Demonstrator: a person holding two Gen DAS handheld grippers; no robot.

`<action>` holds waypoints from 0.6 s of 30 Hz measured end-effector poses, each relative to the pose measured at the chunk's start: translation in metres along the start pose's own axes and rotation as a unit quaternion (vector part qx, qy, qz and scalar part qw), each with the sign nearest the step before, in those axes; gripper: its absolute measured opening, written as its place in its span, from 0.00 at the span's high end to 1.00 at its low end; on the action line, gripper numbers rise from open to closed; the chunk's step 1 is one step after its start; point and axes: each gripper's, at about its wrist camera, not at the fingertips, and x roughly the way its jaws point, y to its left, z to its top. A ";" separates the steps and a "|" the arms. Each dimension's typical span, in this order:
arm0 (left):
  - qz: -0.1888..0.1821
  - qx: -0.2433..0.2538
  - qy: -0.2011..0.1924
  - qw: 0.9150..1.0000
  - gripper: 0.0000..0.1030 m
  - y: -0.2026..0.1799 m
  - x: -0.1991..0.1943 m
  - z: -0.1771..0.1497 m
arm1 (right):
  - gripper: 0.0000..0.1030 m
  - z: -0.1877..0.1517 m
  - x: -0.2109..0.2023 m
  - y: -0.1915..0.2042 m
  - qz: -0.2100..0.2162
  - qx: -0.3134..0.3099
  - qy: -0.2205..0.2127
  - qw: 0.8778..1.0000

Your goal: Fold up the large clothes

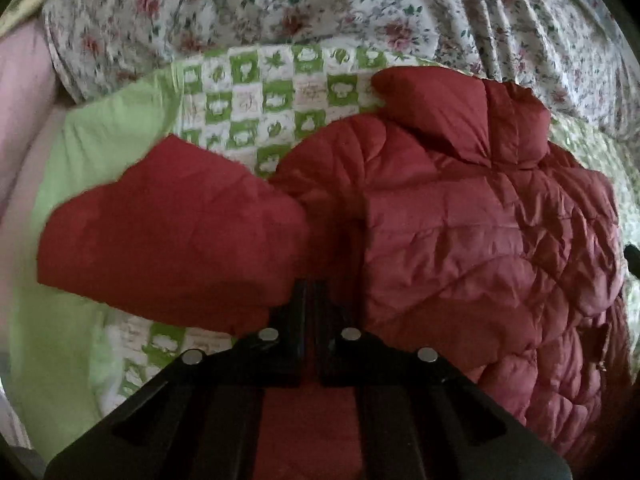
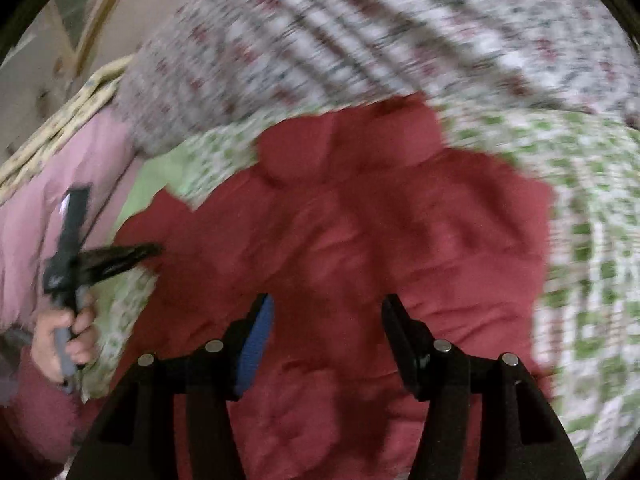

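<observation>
A red quilted puffer jacket lies spread on a green-and-white checked quilt. In the left wrist view its sleeve is lifted to the left, and my left gripper is shut on the sleeve fabric. In the right wrist view the jacket fills the middle, blurred. My right gripper is open and empty just above the jacket's body. The left gripper also shows at the left of that view, held by a hand, with its tips at the jacket's left edge.
A floral bedspread is bunched behind the quilt. A plain green sheet and a pink cover lie at the left. A pale wall and wooden frame stand at the far left.
</observation>
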 end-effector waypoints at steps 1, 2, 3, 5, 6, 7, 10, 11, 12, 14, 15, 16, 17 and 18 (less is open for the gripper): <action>-0.004 -0.006 0.008 1.000 0.99 0.003 0.005 -0.001 | 0.41 0.005 0.003 -0.008 -0.014 0.001 -0.003 1.000; -0.001 -0.006 0.015 1.000 0.99 0.002 0.011 -0.003 | 0.41 0.008 0.006 -0.013 -0.024 0.001 -0.004 1.000; 0.001 -0.004 0.020 1.000 0.99 0.000 0.015 -0.006 | 0.41 0.010 0.012 -0.019 -0.039 0.002 -0.002 0.999; -0.004 -0.011 0.029 1.000 0.99 -0.001 0.019 -0.010 | 0.40 0.008 0.030 -0.034 -0.055 0.012 0.019 0.998; -0.012 -0.018 0.026 0.999 0.99 0.000 0.015 -0.011 | 0.40 0.005 0.043 -0.042 -0.055 0.019 0.038 0.998; -0.020 -0.026 0.017 0.999 0.99 0.001 0.008 -0.012 | 0.40 0.001 0.054 -0.047 -0.054 0.023 0.053 0.997; -0.040 -0.037 -0.021 0.998 0.99 0.003 -0.022 -0.008 | 0.38 -0.008 0.076 -0.048 -0.067 0.007 0.060 0.996; -0.050 -0.036 -0.031 0.998 0.99 0.001 -0.032 -0.005 | 0.37 -0.010 0.080 -0.046 -0.072 0.002 0.059 0.996; -0.056 -0.032 -0.037 0.997 0.99 -0.003 -0.038 -0.002 | 0.33 -0.010 0.081 -0.045 -0.075 0.000 0.058 0.996; -0.073 -0.011 -0.044 0.996 0.99 -0.019 -0.045 0.004 | 0.26 -0.010 0.082 -0.042 -0.074 -0.001 0.059 0.996; -0.079 0.000 -0.045 0.996 0.99 -0.028 -0.045 0.007 | 0.23 -0.010 0.083 -0.041 -0.076 -0.004 0.059 0.995; -0.079 0.018 -0.042 0.996 0.99 -0.042 -0.040 0.009 | 0.22 -0.010 0.084 -0.040 -0.080 -0.008 0.059 0.995; -0.076 0.031 -0.036 0.996 0.99 -0.053 -0.032 0.011 | 0.22 -0.013 0.084 -0.036 -0.082 -0.011 0.059 0.995; -0.073 0.040 -0.026 0.996 0.99 -0.062 -0.023 0.011 | 0.22 -0.014 0.084 -0.035 -0.081 -0.011 0.058 0.995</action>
